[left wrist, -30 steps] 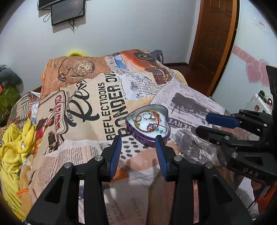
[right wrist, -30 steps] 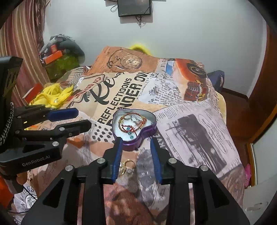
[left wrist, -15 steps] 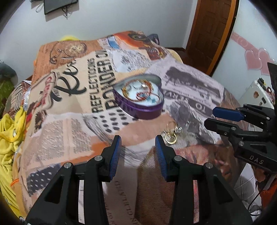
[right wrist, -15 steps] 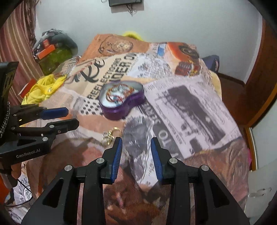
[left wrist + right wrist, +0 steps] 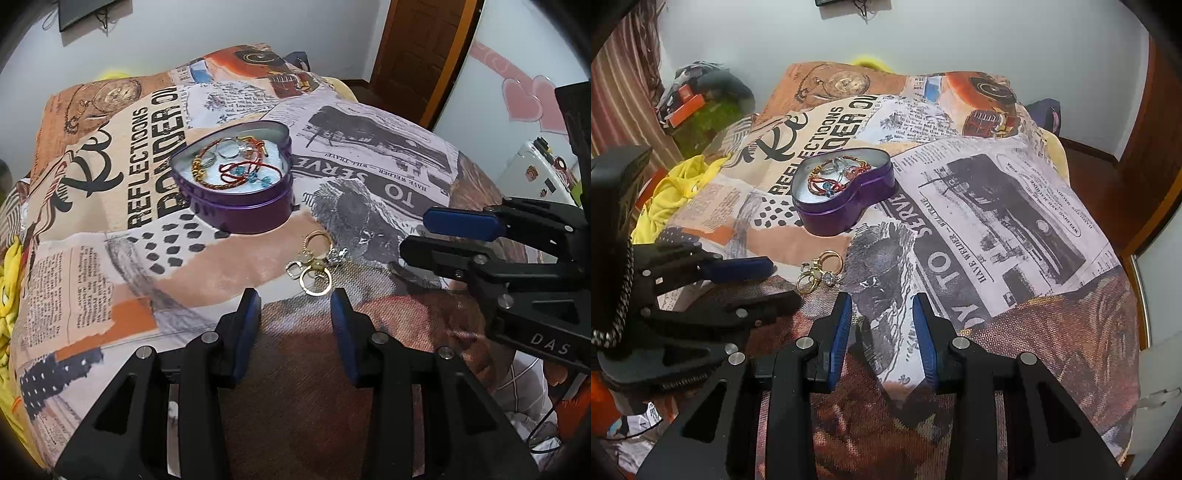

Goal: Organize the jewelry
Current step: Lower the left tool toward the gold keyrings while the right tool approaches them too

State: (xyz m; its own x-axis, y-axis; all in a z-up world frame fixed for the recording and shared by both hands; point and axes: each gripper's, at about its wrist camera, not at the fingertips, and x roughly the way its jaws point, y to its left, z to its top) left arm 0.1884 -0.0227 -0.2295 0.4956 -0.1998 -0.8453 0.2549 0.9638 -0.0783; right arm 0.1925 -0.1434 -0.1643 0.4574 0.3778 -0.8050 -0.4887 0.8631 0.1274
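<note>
rings: small gold and silver cluster (image 5: 316, 264) loose on the printed blanket (image 5: 110, 258), a short way in front of the heart tin, not touching it.
tin: purple heart-shaped tin (image 5: 236, 177), lid off, already holds bracelets and rings on a pale liner. sits just beyond the cluster from both tools.
left gripper: (image 5: 295, 312) jaws parted wide, nothing between them. cluster lies dead ahead, just past the fingertips and a touch toward the right finger.
right gripper: (image 5: 882, 314) jaws parted about the same, holding nothing. cluster (image 5: 820, 271) sits ahead and off to its left, outside the left finger.
nearer tool: left, by my read. it is lined up on the cluster; the right one would need a sideways shift first.
cluster axis: runs roughly from the near ring back toward the tin, so along the left gripper's approach line. fingers would close across its narrow side.
next move, my guess: left gripper eases forward and down, straddles the cluster, closes, then carries it the short hop into the tin.
risk: thin rings flat on soft cloth; fingers may pinch blanket or catch only one ring.
</note>
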